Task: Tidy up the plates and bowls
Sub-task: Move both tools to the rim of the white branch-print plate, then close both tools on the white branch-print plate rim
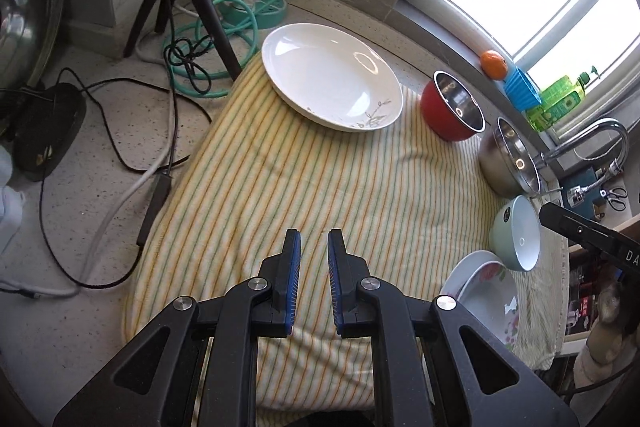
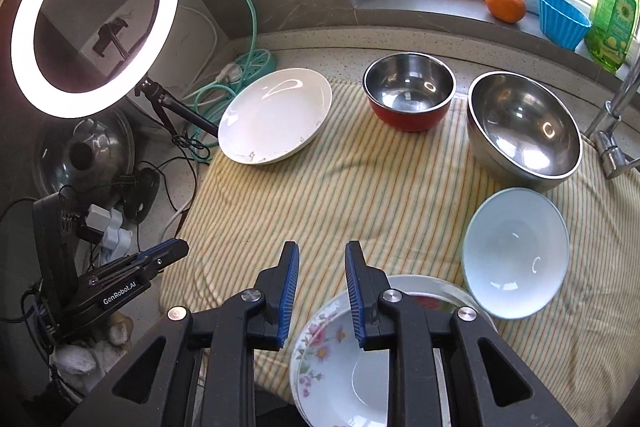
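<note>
A striped cloth (image 2: 320, 195) is spread over a speckled counter (image 1: 80, 327), and the dishes are set on it, all with their openings upward. 2 plates are counted: 1 white plate (image 2: 276, 115) at 11 o'clock on the cloth, its oval stretched from 8 to 2 o'clock in the right wrist view, and 1 flowered plate (image 2: 332, 359) at 5 o'clock near the front edge. 3 bowls are counted: a red bowl (image 2: 408, 95) at 12 o'clock, a steel bowl (image 2: 524, 127) at 2 o'clock and a pale green bowl (image 2: 516, 251) at 4 o'clock, tilted toward the camera and just beside the flowered plate. The middle of the cloth is left bare. The left gripper (image 1: 314, 243) is held over that bare stretch, its jaws nearly closed with only a narrow slit and nothing between them. The right gripper (image 2: 322, 255) is held above the flowered plate's left rim, its jaws slightly parted and nothing pinched. A ring light (image 2: 94, 19) and cables (image 1: 120, 147) crowd the 9 o'clock side; a tap (image 2: 612, 131) bounds the 3 o'clock edge.
</note>
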The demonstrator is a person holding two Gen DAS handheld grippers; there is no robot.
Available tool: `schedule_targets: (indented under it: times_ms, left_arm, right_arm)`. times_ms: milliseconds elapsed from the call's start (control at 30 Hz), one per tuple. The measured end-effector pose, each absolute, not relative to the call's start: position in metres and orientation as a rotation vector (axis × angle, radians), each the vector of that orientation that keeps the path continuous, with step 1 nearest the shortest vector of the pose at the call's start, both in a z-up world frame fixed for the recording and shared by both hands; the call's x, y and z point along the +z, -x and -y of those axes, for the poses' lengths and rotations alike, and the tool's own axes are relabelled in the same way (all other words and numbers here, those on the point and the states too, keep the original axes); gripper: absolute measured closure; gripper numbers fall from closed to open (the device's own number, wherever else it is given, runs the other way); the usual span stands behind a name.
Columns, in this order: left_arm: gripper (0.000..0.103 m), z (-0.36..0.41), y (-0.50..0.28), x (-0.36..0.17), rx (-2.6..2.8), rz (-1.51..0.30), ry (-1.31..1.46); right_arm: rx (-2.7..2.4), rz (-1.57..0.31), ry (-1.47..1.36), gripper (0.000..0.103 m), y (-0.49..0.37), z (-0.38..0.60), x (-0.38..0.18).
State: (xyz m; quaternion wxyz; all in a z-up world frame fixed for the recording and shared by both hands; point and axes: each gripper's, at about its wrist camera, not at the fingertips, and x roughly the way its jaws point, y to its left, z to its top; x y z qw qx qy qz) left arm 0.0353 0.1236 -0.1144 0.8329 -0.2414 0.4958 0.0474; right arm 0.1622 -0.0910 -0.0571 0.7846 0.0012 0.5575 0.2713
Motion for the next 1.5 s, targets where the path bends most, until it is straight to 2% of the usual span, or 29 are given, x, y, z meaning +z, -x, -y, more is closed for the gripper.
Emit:
schedule_targets:
  times_ms: [533,1000,1500]
  left_arm:
    - [0.092,-0.159,-0.056,-0.113,0.214,-0.960,0.651]
    - [0.092,-0.158,-0.091,-0.145,0.297,-0.930,0.747]
    - [0.090,-0.171,-0.129,-0.158,0.368,-0.897,0.775]
  right_arm:
    - [0.711,-1.180,-0.004,0.082,-0.259,0.025,-0.034]
    - [0.730,-1.290,0.072,0.082,-0.339,-0.023,-0.103]
    - [0.703,-1.335,0.128,0.082,-0.384,-0.037,-0.149]
